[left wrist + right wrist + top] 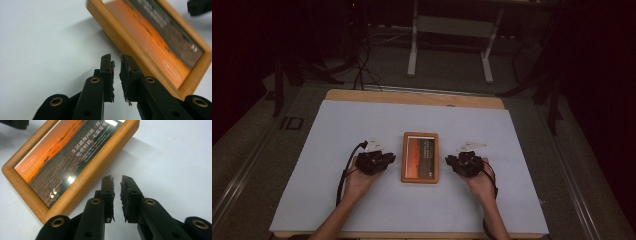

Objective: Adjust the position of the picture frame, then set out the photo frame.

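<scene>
Item: rectangular orange-brown wooden picture frame (420, 157), flat at centre of white table sheet (362, 120). Left gripper (375, 162) and right gripper (465, 163) flank it, jaws nearly together, empty. Judged step: approach; next, widen jaws at frame edges.

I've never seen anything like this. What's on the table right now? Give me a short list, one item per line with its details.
surface: white sheet over a wooden table
object: wooden picture frame lying flat, sunset picture with text
left tongs: beside the frame's left side, nearly shut, holding nothing
right tongs: beside the frame's right side, nearly shut, holding nothing
contact: neither tongs grips the frame
</scene>
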Demonstrator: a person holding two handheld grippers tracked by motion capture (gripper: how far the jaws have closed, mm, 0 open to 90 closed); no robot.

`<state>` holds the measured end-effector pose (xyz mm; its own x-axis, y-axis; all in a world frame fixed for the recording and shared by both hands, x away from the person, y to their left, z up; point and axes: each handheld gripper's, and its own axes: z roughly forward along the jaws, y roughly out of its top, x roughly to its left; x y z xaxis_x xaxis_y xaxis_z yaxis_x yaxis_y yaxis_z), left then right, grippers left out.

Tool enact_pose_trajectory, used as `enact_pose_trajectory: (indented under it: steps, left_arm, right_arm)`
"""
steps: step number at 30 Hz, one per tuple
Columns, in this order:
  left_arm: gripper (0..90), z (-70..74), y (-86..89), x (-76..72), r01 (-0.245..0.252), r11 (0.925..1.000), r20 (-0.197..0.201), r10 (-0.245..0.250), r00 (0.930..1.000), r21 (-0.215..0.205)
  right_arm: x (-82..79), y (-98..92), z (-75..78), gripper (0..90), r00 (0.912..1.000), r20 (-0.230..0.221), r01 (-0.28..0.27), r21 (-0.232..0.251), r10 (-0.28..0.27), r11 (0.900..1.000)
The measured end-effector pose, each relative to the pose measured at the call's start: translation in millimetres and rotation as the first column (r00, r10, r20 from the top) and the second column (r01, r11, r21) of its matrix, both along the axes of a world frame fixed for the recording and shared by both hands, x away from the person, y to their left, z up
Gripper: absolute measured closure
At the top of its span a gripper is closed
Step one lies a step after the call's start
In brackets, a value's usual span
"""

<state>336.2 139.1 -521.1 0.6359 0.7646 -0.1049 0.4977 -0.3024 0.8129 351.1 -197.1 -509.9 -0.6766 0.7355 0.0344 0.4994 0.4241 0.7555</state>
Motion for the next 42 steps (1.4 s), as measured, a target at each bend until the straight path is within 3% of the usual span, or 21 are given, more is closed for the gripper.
enact_pose_trajectory:
  steps: [5,13,24,29,42]
  left_arm:
    - [79.6,3.6,10.1,-0.6,-0.046,0.9983,0.033,0.048,0.9983,-0.036]
    - [76.5,4.3,16.2,-0.2,-0.078,0.9955,0.048,0.08,0.9956,-0.054]
    - [71.9,0.9,12.6,-0.9,-0.057,0.9978,0.035,0.059,0.9977,-0.032]
    - [70.1,0.9,12.9,-1.0,-0.058,0.9979,0.032,0.059,0.9978,-0.031]
    - [65.5,0.8,13.5,-0.9,-0.063,0.9974,0.03,0.064,0.9975,-0.037]
  right_arm:
    - [0.2,-1.4,1.7,78.9,0.9999,0.012,0.003,0.007,-0.003,1.0]
    - [0.5,-1.2,5.1,77.5,0.9996,0.027,0.008,0.025,-0.008,1.0]
    - [0.8,6.5,10.7,79.3,0.9982,0.06,0.001,0.02,-0.003,1.0]
    - [4.4,12.3,18.5,89.3,0.9961,0.087,-0.014,0.026,0.012,1.0]
    - [20.0,21.4,33.4,89.6,0.9913,0.13,-0.018,-0.002,0.019,1.0]
